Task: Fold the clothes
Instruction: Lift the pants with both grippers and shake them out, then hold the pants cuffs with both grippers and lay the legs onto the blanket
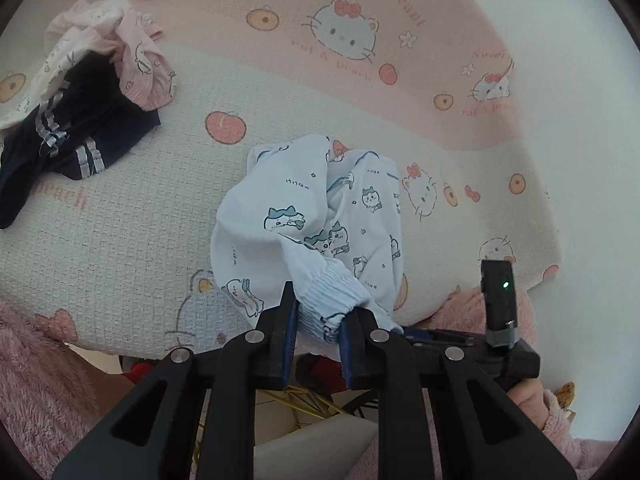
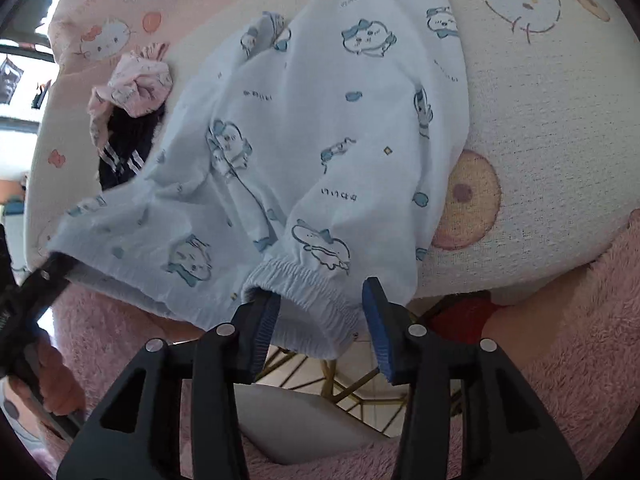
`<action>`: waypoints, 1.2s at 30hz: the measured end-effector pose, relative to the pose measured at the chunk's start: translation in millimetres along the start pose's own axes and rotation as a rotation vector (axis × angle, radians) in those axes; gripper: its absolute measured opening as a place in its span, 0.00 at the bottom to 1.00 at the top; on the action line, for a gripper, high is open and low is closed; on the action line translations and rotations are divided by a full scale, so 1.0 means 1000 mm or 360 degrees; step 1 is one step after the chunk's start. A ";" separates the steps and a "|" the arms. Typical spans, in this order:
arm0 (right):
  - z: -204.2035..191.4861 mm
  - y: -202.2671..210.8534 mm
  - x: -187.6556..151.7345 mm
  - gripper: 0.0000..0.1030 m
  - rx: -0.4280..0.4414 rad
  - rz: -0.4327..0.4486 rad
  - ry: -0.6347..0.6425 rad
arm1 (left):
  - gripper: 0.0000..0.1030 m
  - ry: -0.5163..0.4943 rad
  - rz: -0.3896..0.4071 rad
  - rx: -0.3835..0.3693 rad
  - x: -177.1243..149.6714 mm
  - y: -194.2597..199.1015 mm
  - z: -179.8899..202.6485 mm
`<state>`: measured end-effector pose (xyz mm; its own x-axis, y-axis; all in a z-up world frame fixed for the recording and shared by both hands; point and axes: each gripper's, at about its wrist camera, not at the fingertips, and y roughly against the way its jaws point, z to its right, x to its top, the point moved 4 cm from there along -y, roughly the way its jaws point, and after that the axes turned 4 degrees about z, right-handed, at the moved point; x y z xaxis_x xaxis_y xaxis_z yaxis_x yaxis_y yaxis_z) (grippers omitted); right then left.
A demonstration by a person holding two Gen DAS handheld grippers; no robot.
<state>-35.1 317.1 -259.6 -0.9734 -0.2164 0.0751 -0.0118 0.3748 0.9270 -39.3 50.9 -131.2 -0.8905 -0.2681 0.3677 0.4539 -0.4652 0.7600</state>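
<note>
Garments on a cartoon-print blanket, catalogued from left to right. At far left we recorded a pink printed garment lying crumpled, with a navy garment with grey stripes touching it and partly under it; both sat well apart from the item being handled. At centre we noted the light blue printed pants, bunched in a heap near the blanket's front edge, their elastic cuffs hanging over that edge. We found the left gripper clenched on one gathered cuff, its blue pads pressing the elastic from both sides. Further right, we logged the right gripper released: the second cuff lay between its jaws, touching the left-side pad, while the right-side pad stood clear of the cloth. In the left wrist view the right tool's black body with a lit green lamp appeared at right. Pink fleece sleeves bordered the lower edges of both views.
</note>
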 end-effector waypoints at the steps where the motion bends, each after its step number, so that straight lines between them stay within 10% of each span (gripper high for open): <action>1: -0.003 -0.005 -0.003 0.43 -0.0058 -0.0015 0.0039 | 0.18 0.0012 0.0023 -0.0008 0.003 0.002 0.000; 6: -0.008 -0.015 -0.009 0.41 -0.0379 0.0007 0.0196 | 0.18 0.0057 0.0114 -0.0076 0.016 0.016 0.001; 8: -0.006 -0.009 -0.005 0.25 -0.0379 0.0064 0.0191 | 0.19 0.0020 0.0091 -0.0020 0.017 0.018 -0.001; 10: -0.005 0.011 0.004 0.08 -0.0318 0.0193 0.0167 | 0.27 -0.0099 0.0072 0.0147 0.015 0.021 -0.005; 13: -0.011 0.059 0.019 0.07 -0.0284 0.0441 0.0190 | 0.53 -0.0426 0.0076 0.0481 0.009 0.024 -0.006; 15: -0.021 0.094 0.027 0.07 -0.0253 0.0570 0.0237 | 0.53 -0.0713 0.0099 0.0687 0.003 0.023 0.001; 24: -0.078 0.160 0.038 0.08 -0.0079 0.0756 0.0453 | 0.53 -0.1021 -0.0078 0.0380 -0.026 -0.023 0.050; 36: -0.027 0.140 0.028 0.11 0.0011 0.0630 0.0178 | 0.53 -0.0858 -0.0470 0.0481 -0.060 -0.087 0.023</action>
<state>-57.5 338.9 -118.2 -0.8724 -0.1507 0.4651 0.3565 0.4548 0.8161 -26.4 126.6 -207.4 -0.9029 0.3278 0.2781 0.2303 -0.1776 0.9568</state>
